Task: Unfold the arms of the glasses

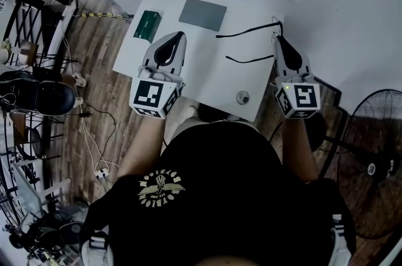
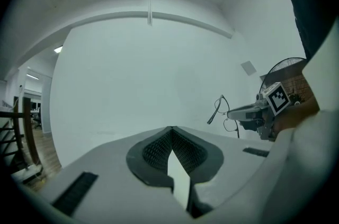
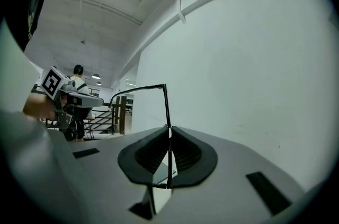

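The glasses (image 1: 249, 30) are in the upper right of the head view, over the far right corner of the white counter (image 1: 207, 79). The right gripper (image 1: 277, 39) holds them by the front part. Its jaws are closed on the thin dark rim, which shows as a vertical line between the ribbed black pads in the right gripper view. Two thin arms reach to the left of the picture, one above the other, so both seem already opened. I judge this only from thin lines.

The left gripper (image 1: 182, 34) is at the centre left, above the counter. Its jaws are fully together and there is nothing between them.

The glasses look very light, with a wire-thin dark frame and slightly curved arm ends. I judge them fragile: hinges and rim can bend under a strong squeeze, and the smooth rim may slip or turn between the pads. A better hold is on the rim close to a hinge. An arm is best pushed gently, near its hinge.

On the smooth counter lie a flat matte grey pad (image 1: 202, 13), a small green box (image 1: 147, 26) and a small round knob (image 1: 242, 97).
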